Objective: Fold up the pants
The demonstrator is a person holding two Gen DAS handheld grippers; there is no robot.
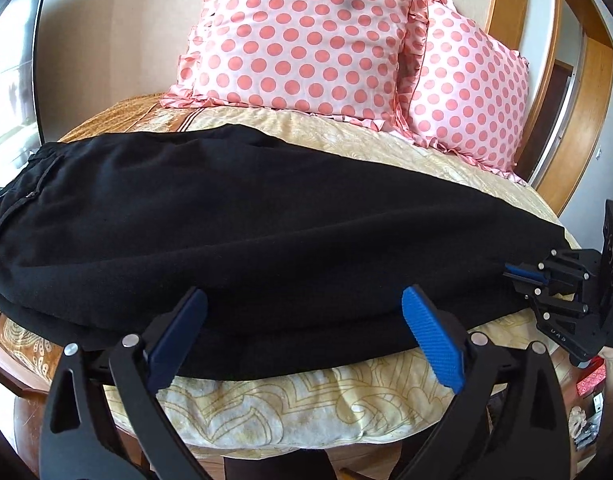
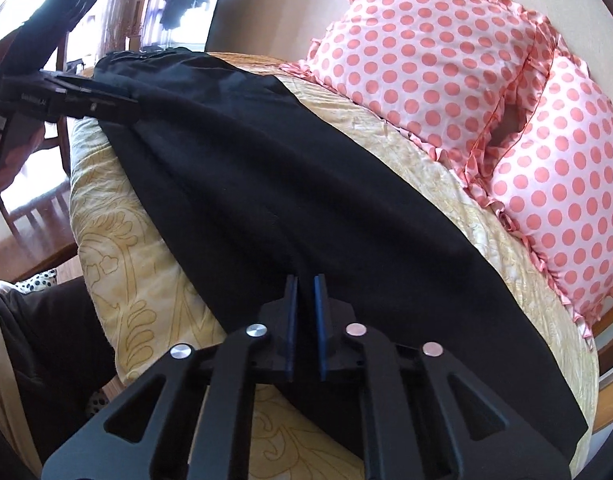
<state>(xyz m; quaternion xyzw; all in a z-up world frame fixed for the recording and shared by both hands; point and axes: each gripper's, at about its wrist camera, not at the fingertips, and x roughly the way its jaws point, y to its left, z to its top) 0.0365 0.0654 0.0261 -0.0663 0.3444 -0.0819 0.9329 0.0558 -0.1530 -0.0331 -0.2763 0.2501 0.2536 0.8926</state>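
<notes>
Black pants point(image 1: 226, 216) lie lengthwise across the yellow bedspread point(image 1: 290, 404), legs stacked, waistband at the left. My left gripper point(image 1: 302, 300) is open, its blue pads at the near edge of the pants. My right gripper point(image 2: 305, 284) is shut on the leg end of the pants point(image 2: 306, 184); it also shows in the left wrist view point(image 1: 510, 272) at the right, pinching the fabric. The left gripper shows in the right wrist view point(image 2: 118, 98) at the far edge of the pants.
Two pink polka-dot pillows point(image 1: 306, 36) point(image 2: 566, 184) lean against the wall behind the pants. A wooden bed frame point(image 1: 590, 120) curves at the right. A wooden chair point(image 2: 34, 200) and floor lie beyond the bed's left side.
</notes>
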